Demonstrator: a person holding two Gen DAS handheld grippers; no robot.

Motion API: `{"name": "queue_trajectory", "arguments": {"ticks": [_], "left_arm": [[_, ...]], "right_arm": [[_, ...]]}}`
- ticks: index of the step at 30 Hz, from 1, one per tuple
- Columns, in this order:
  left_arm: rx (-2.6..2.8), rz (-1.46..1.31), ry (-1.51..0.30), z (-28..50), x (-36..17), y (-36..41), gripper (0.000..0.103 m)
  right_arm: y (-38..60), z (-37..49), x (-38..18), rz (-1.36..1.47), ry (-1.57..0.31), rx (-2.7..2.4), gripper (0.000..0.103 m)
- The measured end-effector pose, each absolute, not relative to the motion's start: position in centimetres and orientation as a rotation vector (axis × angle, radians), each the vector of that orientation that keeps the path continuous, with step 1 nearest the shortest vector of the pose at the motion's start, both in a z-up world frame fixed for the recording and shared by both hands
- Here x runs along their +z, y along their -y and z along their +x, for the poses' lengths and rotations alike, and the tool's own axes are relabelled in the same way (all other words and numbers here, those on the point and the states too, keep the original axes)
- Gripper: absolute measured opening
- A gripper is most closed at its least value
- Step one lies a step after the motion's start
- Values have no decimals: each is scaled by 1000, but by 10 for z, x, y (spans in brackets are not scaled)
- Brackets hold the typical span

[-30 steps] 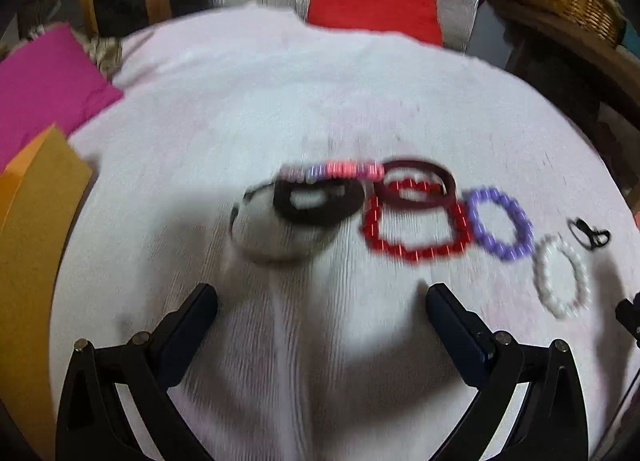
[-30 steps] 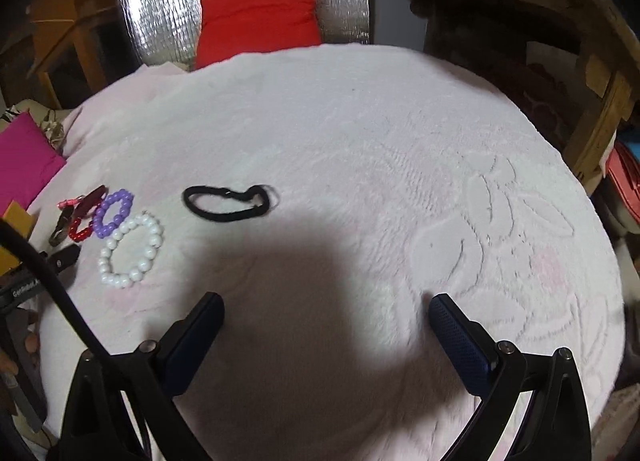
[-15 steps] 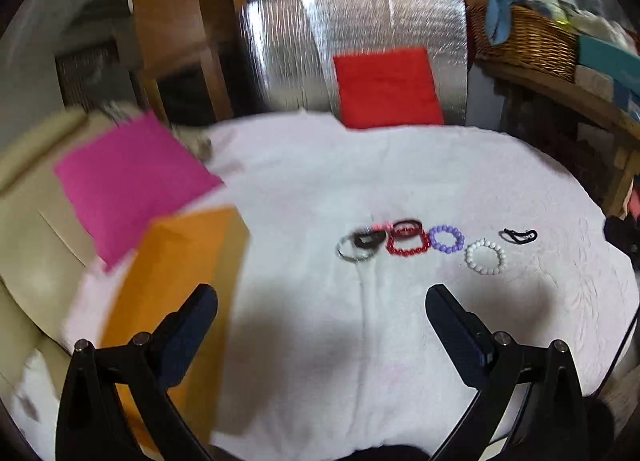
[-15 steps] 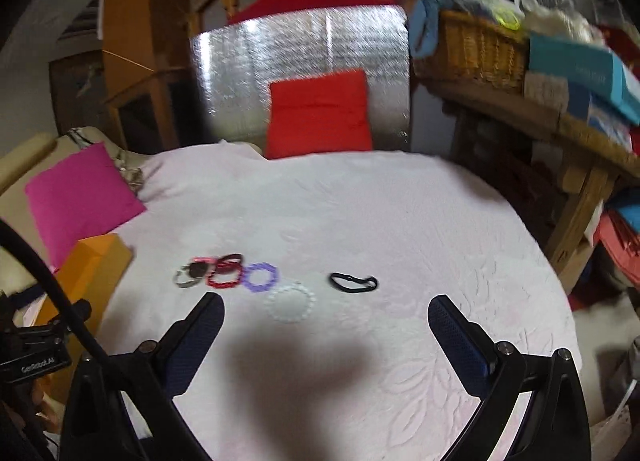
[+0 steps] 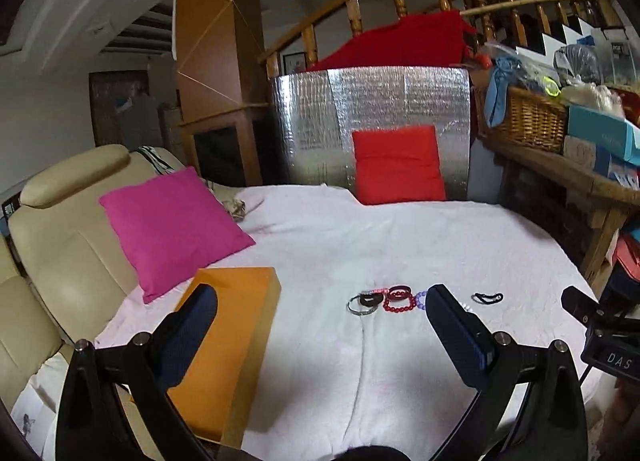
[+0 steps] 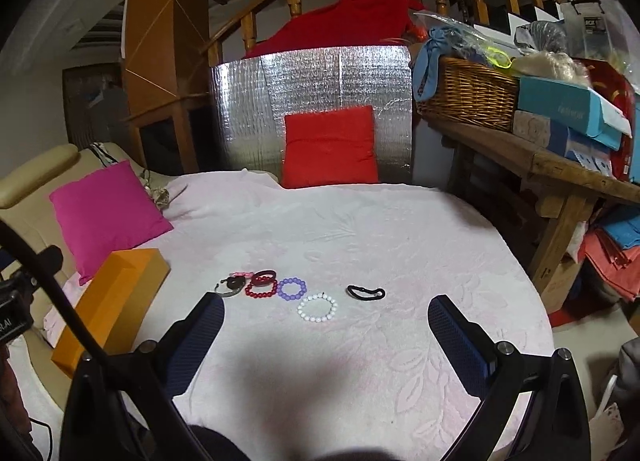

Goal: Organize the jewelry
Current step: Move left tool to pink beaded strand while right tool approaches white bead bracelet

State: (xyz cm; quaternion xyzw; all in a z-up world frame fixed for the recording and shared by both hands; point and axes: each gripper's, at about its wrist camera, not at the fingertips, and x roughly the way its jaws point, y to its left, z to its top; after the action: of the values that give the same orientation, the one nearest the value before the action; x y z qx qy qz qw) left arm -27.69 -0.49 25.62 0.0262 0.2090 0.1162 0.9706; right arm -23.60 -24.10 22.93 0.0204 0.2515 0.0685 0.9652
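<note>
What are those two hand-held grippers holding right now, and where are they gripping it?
Nothing. The left hand-held gripper and the right hand-held gripper are both open and empty; the bracelets lie untouched on the table.

The left black two-finger claw (image 5: 320,315) with dark blue padded tips is held high, its jaws spread wide and gripping nothing. The right black two-finger claw (image 6: 326,317) hangs alike, jaws wide and bare.
</note>
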Motion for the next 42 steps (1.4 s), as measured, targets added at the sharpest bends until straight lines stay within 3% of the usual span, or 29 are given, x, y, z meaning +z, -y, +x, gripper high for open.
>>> {"name": "queue_trajectory", "arguments": {"ticks": [29, 36, 42], "left_arm": [[253, 36, -372, -325, 274, 3, 103], [248, 34, -419, -307, 258, -4, 103], [140, -41, -599, -258, 204, -30, 103]], "right_arm": [[223, -291, 248, 60, -488, 152, 103], [221, -270, 231, 62, -534, 148, 103], [230, -218, 186, 76, -631, 142, 103]]}}
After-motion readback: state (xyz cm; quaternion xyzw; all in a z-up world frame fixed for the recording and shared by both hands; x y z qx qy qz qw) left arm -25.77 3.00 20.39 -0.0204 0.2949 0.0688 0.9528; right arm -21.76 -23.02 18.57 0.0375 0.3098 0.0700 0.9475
